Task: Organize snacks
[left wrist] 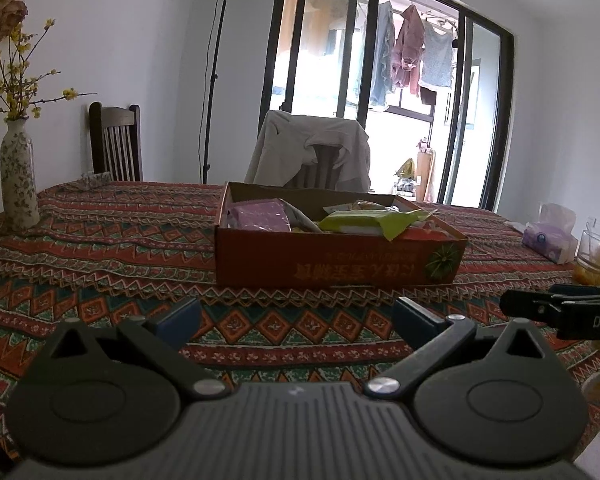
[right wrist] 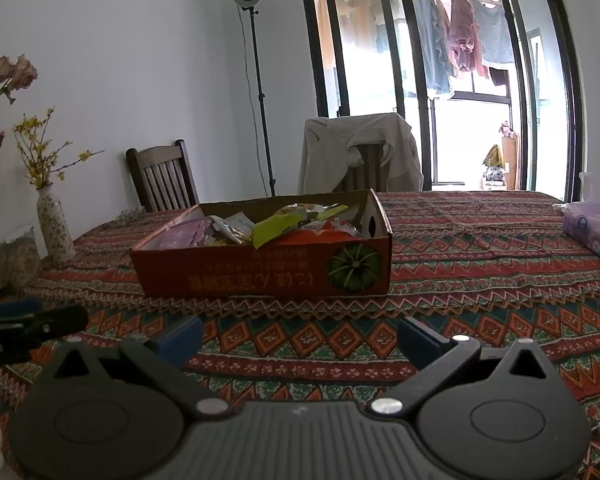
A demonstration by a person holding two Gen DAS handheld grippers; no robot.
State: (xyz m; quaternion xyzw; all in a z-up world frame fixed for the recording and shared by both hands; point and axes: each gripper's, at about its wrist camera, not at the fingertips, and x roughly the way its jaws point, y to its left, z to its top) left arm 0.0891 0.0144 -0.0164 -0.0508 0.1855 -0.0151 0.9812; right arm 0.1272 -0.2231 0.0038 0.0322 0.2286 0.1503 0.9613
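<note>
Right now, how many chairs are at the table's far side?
2. A bare wooden chair stands at the far left, near the vase. A second chair, draped in pale clothing, sits behind the snack box. Others may be out of view.

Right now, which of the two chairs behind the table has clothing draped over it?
The right-hand chair, in front of the glass doors; a pale garment covers its back. The dark wooden chair by the wall is bare.
</note>
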